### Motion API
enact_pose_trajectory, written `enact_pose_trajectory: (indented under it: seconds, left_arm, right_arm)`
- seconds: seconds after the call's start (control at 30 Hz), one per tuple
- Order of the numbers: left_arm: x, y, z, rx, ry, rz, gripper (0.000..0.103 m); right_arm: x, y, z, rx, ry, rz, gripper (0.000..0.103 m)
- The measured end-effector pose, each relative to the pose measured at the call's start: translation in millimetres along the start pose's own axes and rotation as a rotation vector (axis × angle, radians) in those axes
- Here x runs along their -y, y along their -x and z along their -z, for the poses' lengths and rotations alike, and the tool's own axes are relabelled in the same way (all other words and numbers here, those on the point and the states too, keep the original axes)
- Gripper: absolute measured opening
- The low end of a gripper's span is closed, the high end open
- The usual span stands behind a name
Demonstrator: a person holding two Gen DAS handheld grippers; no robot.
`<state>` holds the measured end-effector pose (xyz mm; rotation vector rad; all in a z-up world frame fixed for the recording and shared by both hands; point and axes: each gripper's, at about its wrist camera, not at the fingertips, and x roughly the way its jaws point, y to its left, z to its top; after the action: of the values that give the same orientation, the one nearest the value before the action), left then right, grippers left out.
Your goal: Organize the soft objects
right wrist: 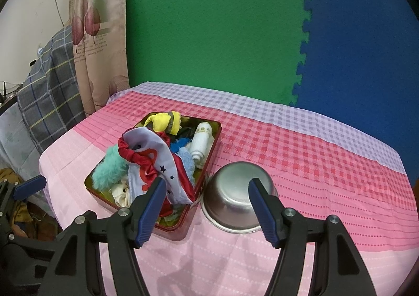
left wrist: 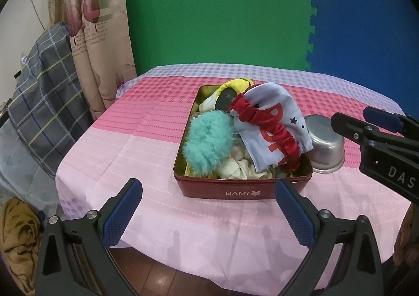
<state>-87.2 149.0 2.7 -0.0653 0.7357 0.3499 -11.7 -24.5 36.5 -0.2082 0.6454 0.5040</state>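
Soft items fill the tin (left wrist: 243, 190) on the table (left wrist: 131, 144); the cloth (left wrist: 272, 123) lies topmost, beside the bowl (right wrist: 235, 199). Both grippers — left (left wrist: 208, 213), right (right wrist: 207, 208) — hover open, empty. Cloth judged light, limp — pinch a raised fold.

Support: table (left wrist: 162, 217) covered by a cloth in pink, red-check and lilac-check bands.
Item 1: red tin (left wrist: 243, 192) marked "BAMI", rectangular, resting directly on the cloth, filled with soft items.
Item 2: metal bowl (right wrist: 235, 199), upside down on the cloth, just beside the tin's right side.
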Motion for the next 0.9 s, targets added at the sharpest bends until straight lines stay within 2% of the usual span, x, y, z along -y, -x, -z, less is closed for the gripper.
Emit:
enact_pose_trajectory:
  seconds: [0.57, 0.9]
  left_arm:
    - [7.8, -4.1, 4.3, -0.021, -0.045, 0.005, 0.101]
    - [11.9, 6.7, 5.6, 0.079, -0.078, -0.053, 0.101]
  right_arm:
    - [3.0, -3.1, 4.6, -0.023, 0.007, -0.007, 0.067]
    - [10.3, -6.7, 9.8, -0.038, -0.003, -0.004, 0.067]
